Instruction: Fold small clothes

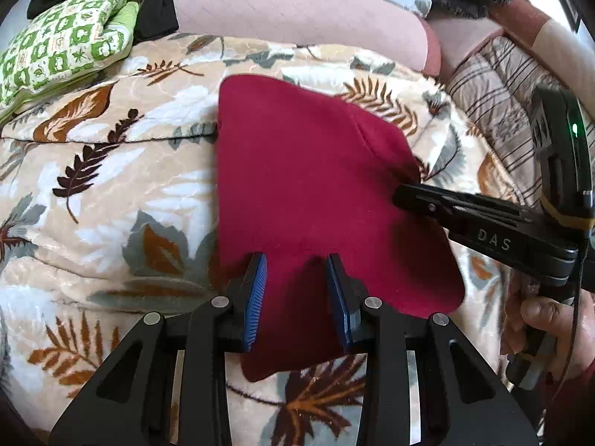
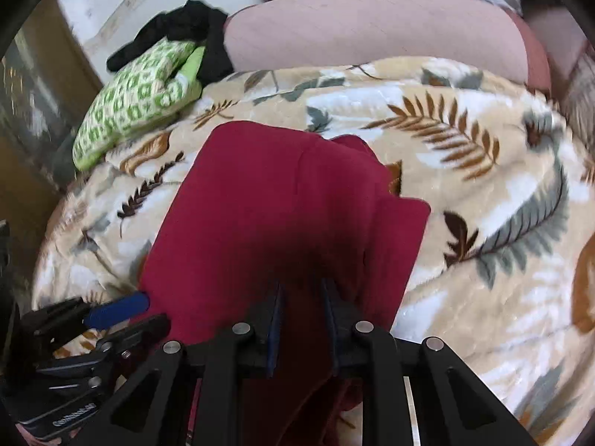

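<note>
Mostly bed: a leaf-printed blanket carries the dark red cloth under both claws.

Ahead of the left claw the red cloth lies flat on the blanket, its near edge running in between the parted blue pads, which clamp nothing. The right claw comes in from the left claw's right side; in its own view its jaws stand a little apart with red cloth between them, though I cannot tell whether they pinch it. Beyond the cloth lies a long pink bolster. Off to the far left sits a green patterned cushion with black clothing beside it, and a striped fabric lies to the far right.
</note>
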A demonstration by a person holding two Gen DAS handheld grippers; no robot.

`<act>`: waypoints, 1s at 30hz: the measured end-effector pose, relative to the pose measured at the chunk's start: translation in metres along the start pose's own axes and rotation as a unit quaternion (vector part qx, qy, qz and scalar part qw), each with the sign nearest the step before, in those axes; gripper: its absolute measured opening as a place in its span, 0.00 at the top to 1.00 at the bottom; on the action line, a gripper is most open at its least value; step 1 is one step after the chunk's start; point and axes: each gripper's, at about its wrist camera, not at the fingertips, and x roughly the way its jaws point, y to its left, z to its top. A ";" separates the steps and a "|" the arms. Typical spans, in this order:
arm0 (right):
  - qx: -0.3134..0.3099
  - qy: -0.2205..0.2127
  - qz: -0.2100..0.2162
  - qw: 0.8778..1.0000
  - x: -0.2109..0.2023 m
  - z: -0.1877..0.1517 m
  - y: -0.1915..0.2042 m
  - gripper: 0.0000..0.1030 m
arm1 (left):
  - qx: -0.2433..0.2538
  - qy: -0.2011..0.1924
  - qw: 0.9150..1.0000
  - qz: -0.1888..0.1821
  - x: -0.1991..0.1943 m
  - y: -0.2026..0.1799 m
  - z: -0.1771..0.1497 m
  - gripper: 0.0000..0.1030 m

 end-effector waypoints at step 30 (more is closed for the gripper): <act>0.148 -0.019 0.165 0.975 0.000 -0.009 -0.041 0.56 | -0.128 0.022 0.983 -0.131 0.007 0.051 0.017 0.47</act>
